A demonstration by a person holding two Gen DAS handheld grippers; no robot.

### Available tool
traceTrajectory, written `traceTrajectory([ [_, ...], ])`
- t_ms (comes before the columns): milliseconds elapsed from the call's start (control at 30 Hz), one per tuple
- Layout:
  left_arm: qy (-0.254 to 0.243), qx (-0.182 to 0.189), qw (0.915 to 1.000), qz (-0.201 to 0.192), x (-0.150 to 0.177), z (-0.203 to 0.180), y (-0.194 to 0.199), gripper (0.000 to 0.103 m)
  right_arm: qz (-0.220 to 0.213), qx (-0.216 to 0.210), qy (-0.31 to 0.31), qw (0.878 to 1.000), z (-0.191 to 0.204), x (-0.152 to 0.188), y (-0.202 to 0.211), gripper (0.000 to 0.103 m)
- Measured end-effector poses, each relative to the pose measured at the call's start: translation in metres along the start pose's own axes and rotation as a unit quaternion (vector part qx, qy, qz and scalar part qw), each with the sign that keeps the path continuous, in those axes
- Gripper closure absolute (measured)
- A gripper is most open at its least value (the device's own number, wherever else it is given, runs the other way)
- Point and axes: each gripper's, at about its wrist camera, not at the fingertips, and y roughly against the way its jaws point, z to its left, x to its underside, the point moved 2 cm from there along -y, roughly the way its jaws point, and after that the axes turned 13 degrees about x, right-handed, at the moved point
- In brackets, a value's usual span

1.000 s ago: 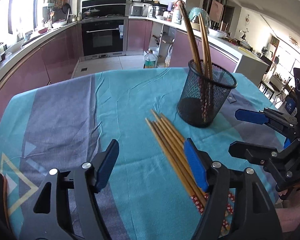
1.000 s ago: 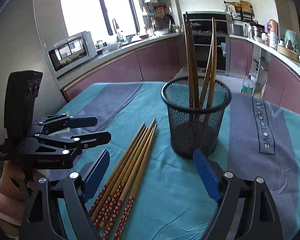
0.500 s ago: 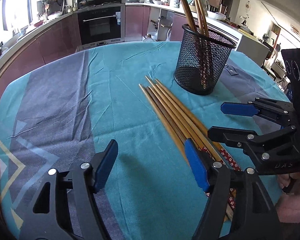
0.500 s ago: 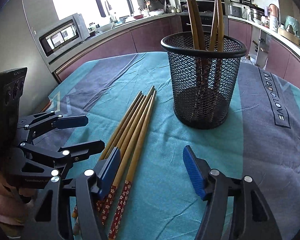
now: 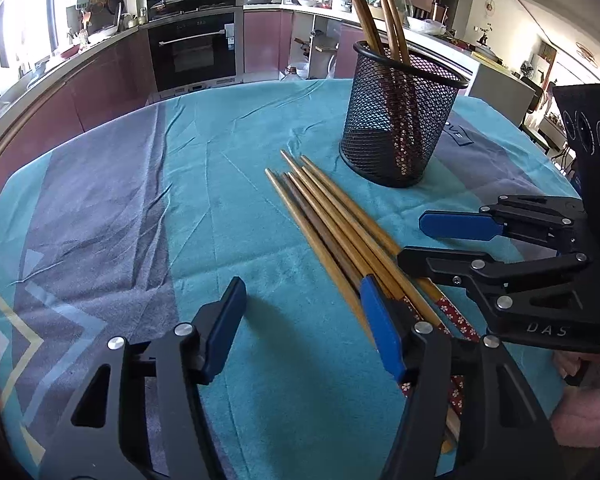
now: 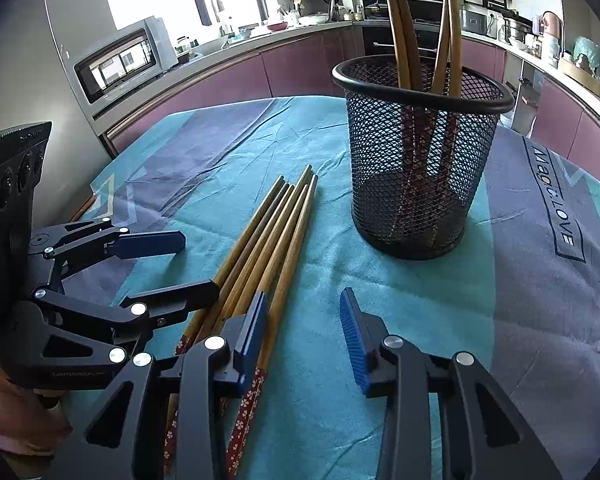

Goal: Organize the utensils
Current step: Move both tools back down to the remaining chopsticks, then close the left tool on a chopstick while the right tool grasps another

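Observation:
Several bamboo chopsticks [image 5: 332, 224] [image 6: 268, 240] with red flowered ends lie side by side on the teal tablecloth. Behind them stands a black mesh cup [image 5: 400, 128] [image 6: 416, 152] with a few chopsticks upright in it. My left gripper [image 5: 302, 328] [image 6: 180, 268] is low over the bundle's left edge. Its jaws are closing, with mostly bare cloth between them. My right gripper [image 6: 302, 336] [image 5: 432, 244] is at the bundle's other side. Its jaws are closing too, and the outermost chopstick lies just inside the left pad without being pinched.
The tablecloth [image 5: 120, 208] covers a round table and has grey bands and a few creases. Kitchen counters, an oven [image 5: 196, 52] and a microwave [image 6: 120, 64] stand beyond the table's far edge. A hand [image 6: 16, 420] holds the left gripper.
Both grippers have come down closer to the lying chopsticks. The right gripper's jaws have narrowed a lot, the left one's slightly. The chopsticks and the cup have not moved.

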Motion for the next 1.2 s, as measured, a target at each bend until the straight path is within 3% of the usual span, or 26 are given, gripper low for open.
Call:
traceTrajectory([
  [167, -0.012, -0.008, 0.9999, 0.007, 0.000, -0.001, -0.004, 0.061, -0.001, 0.011, 0.010, 1.000, 0.002, 0.000, -0.001, 0.070],
  [333, -0.015, -0.004, 0.9999, 0.008, 0.000, 0.000, -0.004, 0.065, 0.003, 0.012, 0.004, 1.000, -0.002, 0.000, -0.002, 0.078],
  [700, -0.008, -0.012, 0.9999, 0.007, -0.013, 0.006, -0.015, 0.065, 0.004, 0.018, 0.010, 1.000, 0.004, -0.008, -0.008, 0.076],
  [800, -0.009, -0.020, 0.9997, 0.006, -0.016, 0.005, -0.018, 0.071, 0.002, 0.022, 0.011, 1.000, 0.006, -0.012, -0.011, 0.077],
  [933, -0.002, -0.026, 0.9996, 0.004, -0.017, 0.006, -0.020, 0.082, 0.002, 0.030, 0.008, 1.000, 0.007, -0.016, -0.015, 0.086],
  [1033, 0.001, -0.032, 0.9995, 0.000, -0.017, 0.004, -0.020, 0.083, 0.003, 0.023, 0.001, 1.000, 0.005, -0.016, -0.015, 0.094],
  [1200, 0.010, -0.032, 0.9994, -0.004, -0.016, 0.002, -0.020, 0.089, 0.007, 0.006, -0.016, 1.000, -0.001, -0.015, -0.015, 0.098],
])
